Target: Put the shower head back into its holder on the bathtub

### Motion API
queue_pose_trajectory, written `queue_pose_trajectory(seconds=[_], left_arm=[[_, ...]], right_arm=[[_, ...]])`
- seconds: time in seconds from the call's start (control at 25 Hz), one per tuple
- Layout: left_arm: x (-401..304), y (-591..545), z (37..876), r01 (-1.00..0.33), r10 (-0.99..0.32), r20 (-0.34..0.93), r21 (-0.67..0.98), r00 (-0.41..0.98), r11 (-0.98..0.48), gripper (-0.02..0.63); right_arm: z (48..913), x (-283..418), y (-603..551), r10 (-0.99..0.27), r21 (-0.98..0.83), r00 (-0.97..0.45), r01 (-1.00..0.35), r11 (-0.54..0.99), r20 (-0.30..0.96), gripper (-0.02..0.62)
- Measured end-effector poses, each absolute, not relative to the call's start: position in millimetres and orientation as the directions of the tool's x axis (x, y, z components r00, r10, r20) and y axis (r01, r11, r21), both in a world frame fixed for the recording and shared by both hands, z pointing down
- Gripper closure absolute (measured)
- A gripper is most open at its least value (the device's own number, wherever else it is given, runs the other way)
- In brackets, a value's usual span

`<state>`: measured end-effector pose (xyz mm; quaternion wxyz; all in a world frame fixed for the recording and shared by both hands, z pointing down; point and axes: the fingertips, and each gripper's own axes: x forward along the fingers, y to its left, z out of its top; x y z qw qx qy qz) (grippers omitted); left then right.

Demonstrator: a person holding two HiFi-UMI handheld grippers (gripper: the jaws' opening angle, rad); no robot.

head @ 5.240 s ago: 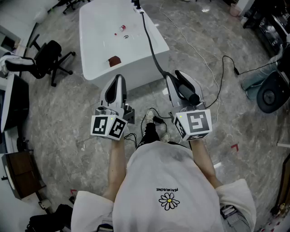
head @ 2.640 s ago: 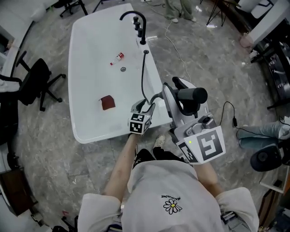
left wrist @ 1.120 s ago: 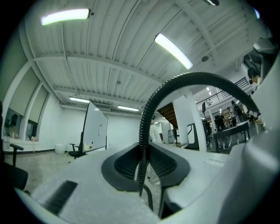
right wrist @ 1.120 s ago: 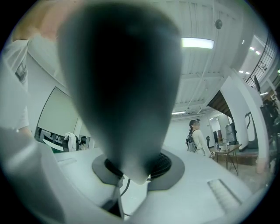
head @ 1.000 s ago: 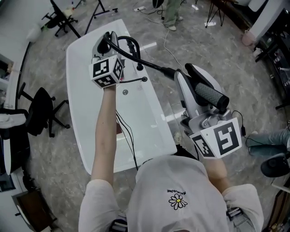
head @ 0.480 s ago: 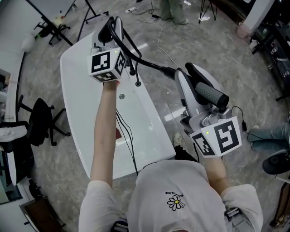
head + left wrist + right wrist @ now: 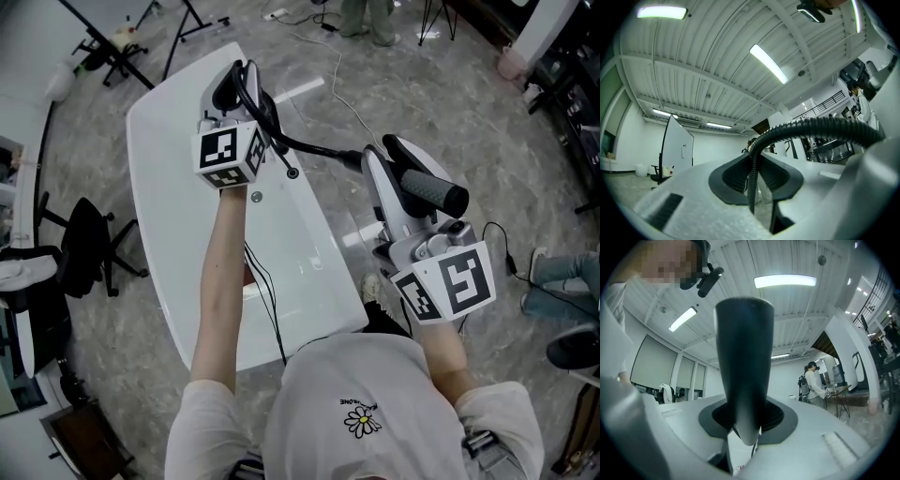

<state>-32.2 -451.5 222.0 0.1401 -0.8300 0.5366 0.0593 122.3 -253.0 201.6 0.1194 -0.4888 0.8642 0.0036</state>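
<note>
The white bathtub lies ahead in the head view. My left gripper reaches over its far end and is shut on the black ribbed hose. In the left gripper view the hose passes up between the jaws and arcs off to the right. My right gripper hangs beside the tub's right rim, shut on the black shower head. That shower head stands upright between the jaws in the right gripper view. A small black fitting sits on the tub rim. The faucet and holder are hidden behind my left gripper.
A drain shows in the tub floor. A black office chair stands left of the tub and a tripod stand beyond it. Cables trail over the grey floor. Someone's legs stand at the top, another's leg at the right.
Both grippers came from in front of the tub up to it, and the left took the hose. In the last second it shifted slightly right over the far end; the right gripper sank a little.
</note>
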Motion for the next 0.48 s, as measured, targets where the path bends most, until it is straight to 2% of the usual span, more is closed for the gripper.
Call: queue_pose_trajectory(seconds=[0.32, 0.48], left_arm=[[-39, -413, 180, -0.915, -0.853, -0.330, -0.140, 0.404, -0.379, 0.545], [-48, -406, 174, -0.918, -0.861, -0.320, -0.157, 0.395, -0.363, 0.545]], right_arm=[[197, 119, -273, -0.839, -0.133, -0.499, -0.836, 0.532, -0.219, 0.491], [190, 114, -276, -0.827, -0.148, -0.508, -0.823, 0.548, -0.241, 0.491]])
